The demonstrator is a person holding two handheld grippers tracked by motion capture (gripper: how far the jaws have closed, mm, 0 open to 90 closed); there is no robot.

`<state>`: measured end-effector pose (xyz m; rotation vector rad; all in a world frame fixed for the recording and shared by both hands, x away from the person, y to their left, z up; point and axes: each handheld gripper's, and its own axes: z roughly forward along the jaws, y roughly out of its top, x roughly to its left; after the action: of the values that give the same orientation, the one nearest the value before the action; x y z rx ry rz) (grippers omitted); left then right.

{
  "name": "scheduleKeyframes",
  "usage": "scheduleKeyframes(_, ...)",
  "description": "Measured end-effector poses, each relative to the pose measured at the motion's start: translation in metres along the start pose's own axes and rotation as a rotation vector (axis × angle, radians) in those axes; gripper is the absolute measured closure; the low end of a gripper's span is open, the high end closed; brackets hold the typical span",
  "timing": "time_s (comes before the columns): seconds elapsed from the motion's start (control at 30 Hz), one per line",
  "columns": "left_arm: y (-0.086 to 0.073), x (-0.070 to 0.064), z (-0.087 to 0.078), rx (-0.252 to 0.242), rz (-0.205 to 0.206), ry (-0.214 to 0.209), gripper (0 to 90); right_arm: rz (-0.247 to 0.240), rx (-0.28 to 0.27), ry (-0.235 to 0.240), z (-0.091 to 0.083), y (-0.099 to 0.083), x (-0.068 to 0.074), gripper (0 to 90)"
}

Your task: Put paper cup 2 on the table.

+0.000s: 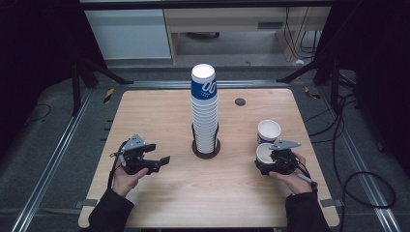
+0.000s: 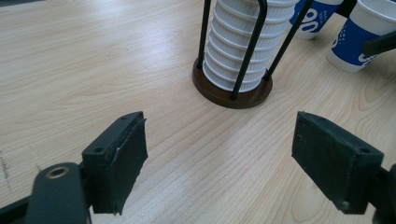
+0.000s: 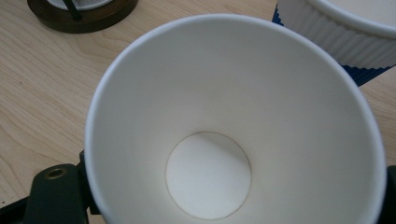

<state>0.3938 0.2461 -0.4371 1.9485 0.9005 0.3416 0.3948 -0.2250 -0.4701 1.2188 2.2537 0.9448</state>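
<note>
At lower left of the high view, the left claw point(image 1: 162, 160) gapes wide over bare desk point(image 1: 159, 111). Centre: stacked cups point(image 1: 204, 106) (in a wire holder). Lower right, the right claw point(image 1: 270, 157) grips a paper cup point(image 3: 233, 130) beside another cup point(image 1: 269, 130).

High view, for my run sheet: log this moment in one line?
left claw: open, empty | right claw: holding paper cup | second cup: on table | cup stack: in holder
</note>
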Motion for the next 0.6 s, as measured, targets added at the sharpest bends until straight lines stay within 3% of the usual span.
scheduleKeyframes(0.27,0.0,0.001,-0.001,0.002,-0.002,0.002,17.2,0.008,0.003,0.003,0.0,-0.001,0.0,8.3)
scheduleKeyframes(0.6,-0.001,0.006,-0.006,-0.008,-0.018,0.012,17.2,0.035,-0.016,-0.021,-0.013,-0.012,0.0,5.5)
